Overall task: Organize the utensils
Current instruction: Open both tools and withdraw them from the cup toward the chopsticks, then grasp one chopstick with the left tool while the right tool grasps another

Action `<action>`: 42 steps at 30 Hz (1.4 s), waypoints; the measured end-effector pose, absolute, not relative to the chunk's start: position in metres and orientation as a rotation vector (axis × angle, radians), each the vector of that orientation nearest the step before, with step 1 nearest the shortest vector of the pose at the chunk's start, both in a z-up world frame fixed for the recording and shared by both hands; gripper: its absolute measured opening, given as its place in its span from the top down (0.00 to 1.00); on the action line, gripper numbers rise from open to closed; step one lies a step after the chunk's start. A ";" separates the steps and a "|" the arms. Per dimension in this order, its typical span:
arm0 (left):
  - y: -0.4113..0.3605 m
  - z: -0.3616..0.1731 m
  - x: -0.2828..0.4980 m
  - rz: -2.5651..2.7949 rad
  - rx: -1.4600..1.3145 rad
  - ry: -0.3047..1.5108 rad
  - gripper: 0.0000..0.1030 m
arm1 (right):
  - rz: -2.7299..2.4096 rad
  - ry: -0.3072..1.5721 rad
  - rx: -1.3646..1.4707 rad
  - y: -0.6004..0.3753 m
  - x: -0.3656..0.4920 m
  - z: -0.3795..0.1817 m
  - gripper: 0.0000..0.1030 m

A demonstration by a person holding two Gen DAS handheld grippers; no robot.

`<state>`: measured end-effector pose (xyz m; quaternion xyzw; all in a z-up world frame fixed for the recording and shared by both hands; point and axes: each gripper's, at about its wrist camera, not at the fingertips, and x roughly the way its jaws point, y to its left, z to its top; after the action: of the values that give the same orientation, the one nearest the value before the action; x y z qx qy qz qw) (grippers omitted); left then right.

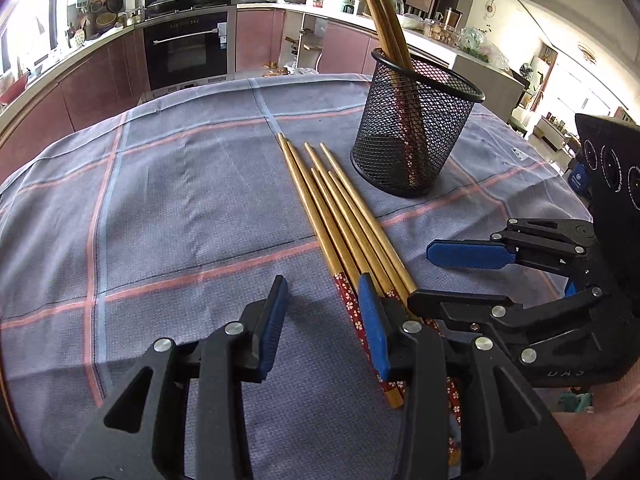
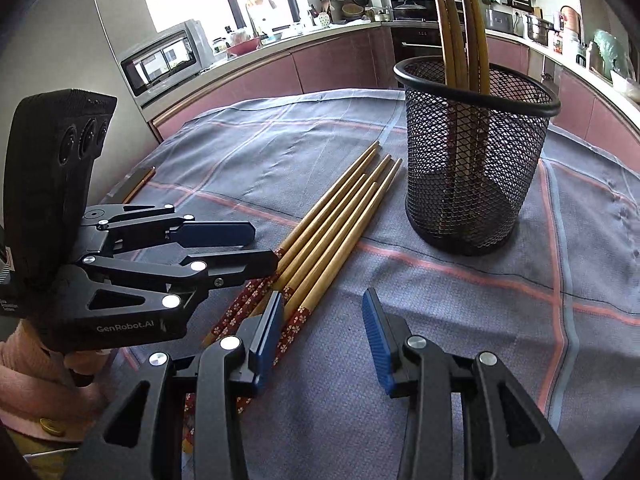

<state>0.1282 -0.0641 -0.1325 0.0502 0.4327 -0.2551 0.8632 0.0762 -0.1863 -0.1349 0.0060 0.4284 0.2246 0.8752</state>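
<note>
Loose chopsticks beside mesh holder: light, stiff, slippery; grip patterned ends; both grippers' jaws apart, empty.

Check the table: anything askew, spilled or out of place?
Nothing spilled or damaged. Only loose item: a bundle of chopsticks lying flat on the tablecloth beside the mesh holder, which stands upright with other chopsticks already in it. Both grippers are open near the bundle's patterned ends.

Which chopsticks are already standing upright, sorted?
The bamboo chopsticks standing tips-up in the black mesh cup; the six red-handled bamboo chopsticks beside it lie flat on the plaid cloth.
</note>
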 end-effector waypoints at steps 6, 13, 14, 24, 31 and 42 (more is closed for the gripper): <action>-0.063 -0.134 0.126 -0.526 0.113 0.906 0.66 | 0.456 0.901 0.000 -0.189 0.078 -0.135 0.64; -0.058 -0.135 0.122 -0.515 0.106 0.915 0.69 | 0.437 0.917 -0.020 -0.190 0.078 -0.134 0.65; -0.059 -0.134 0.121 -0.514 0.112 0.915 0.70 | 0.436 0.919 -0.021 -0.190 0.078 -0.134 0.65; -0.068 -0.136 0.135 -0.502 0.138 0.919 0.73 | 0.399 0.915 -0.035 -0.182 0.092 -0.135 0.71; -0.066 -0.137 0.136 -0.491 0.112 0.924 0.91 | 0.403 0.925 0.050 -0.197 0.093 -0.136 0.89; -0.047 -0.130 0.119 -0.475 0.040 0.910 0.93 | 0.433 0.879 0.206 -0.224 0.082 -0.131 0.95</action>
<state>0.1191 -0.0467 -0.1302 0.0190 0.4352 -0.2274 0.8710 0.0820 -0.2242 -0.1314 0.0989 0.4214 0.2074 0.8773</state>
